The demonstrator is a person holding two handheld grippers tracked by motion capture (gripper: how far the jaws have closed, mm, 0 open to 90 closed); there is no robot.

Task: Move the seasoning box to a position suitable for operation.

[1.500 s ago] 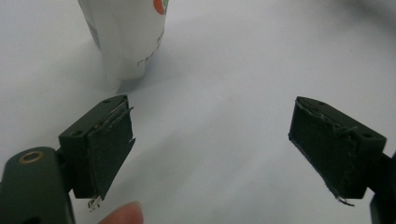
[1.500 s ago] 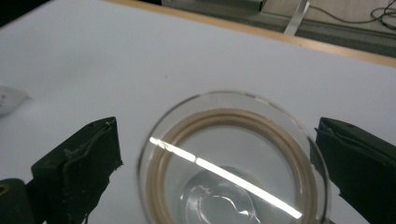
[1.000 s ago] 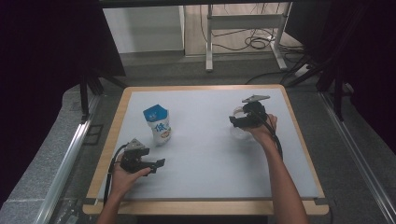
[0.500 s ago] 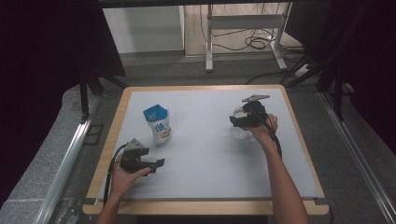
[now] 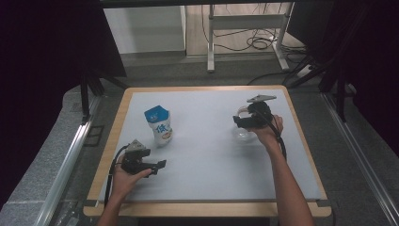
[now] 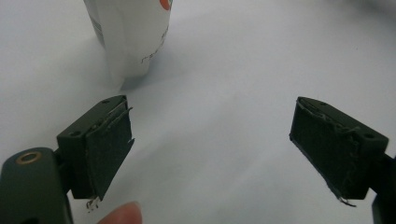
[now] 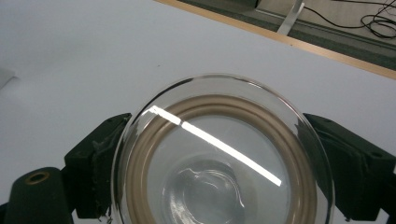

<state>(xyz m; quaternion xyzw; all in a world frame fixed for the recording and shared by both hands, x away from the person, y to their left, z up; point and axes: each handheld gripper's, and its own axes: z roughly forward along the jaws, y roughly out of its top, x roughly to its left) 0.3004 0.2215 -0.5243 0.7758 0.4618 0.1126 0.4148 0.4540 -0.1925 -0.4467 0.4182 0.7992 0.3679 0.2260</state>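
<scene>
A white pouch [image 5: 160,126] with a blue top stands upright left of the table's middle; its lower part [image 6: 130,32] rises just beyond my left gripper's jaws. My left gripper [image 5: 161,165] [image 6: 210,149] rests near the front left, open, with only bare tabletop between its pads. On the right, a clear glass jar [image 5: 243,133] [image 7: 224,158] with a tan ring inside sits between the jaws of my right gripper [image 5: 241,122] [image 7: 224,154]. Both jaws press against its sides.
The grey tabletop [image 5: 211,155] has a wooden rim [image 5: 207,207]. Black curtains hang at both sides. A metal stand [image 5: 244,23] and cables [image 5: 256,42] lie on the floor beyond the far edge.
</scene>
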